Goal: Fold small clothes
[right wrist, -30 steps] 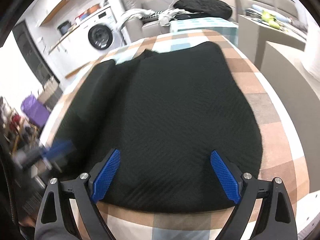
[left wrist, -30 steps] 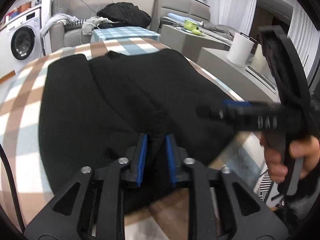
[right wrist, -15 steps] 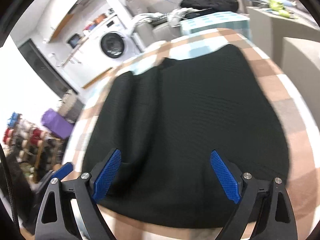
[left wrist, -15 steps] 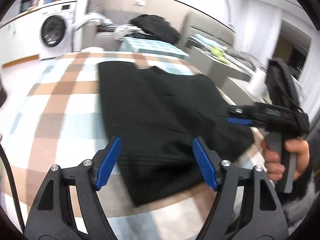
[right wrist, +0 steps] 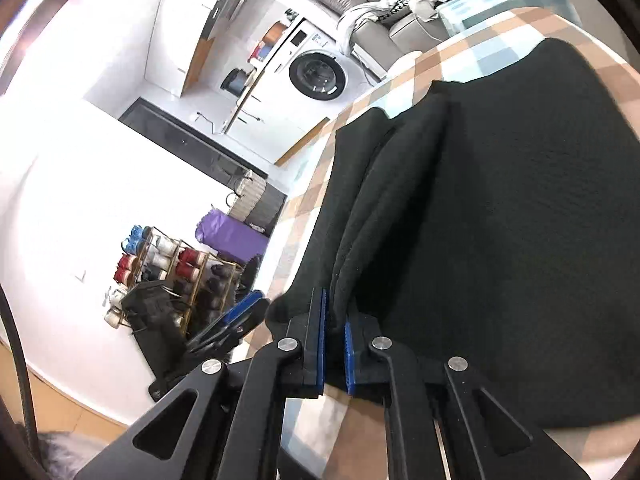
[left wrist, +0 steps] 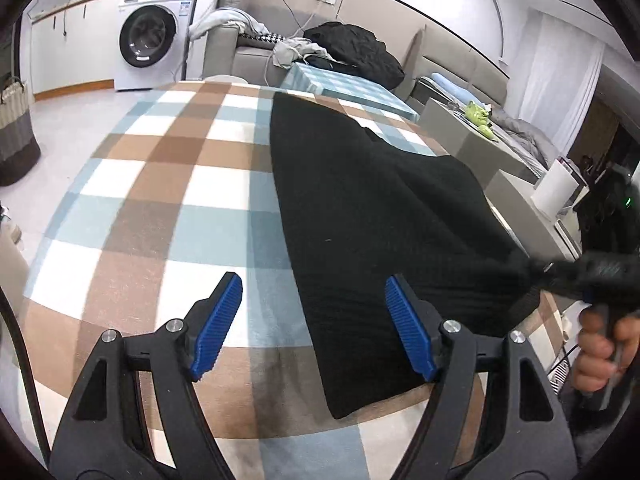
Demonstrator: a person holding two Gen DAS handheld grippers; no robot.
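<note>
Presently: black garment flat on checked tablecloth. Right gripper, just closed, clamps the garment's near edge. Left gripper hangs spread over the garment's near left edge, gripping nothing.

Washing machine, shoe rack, possibly purple bag.
</note>
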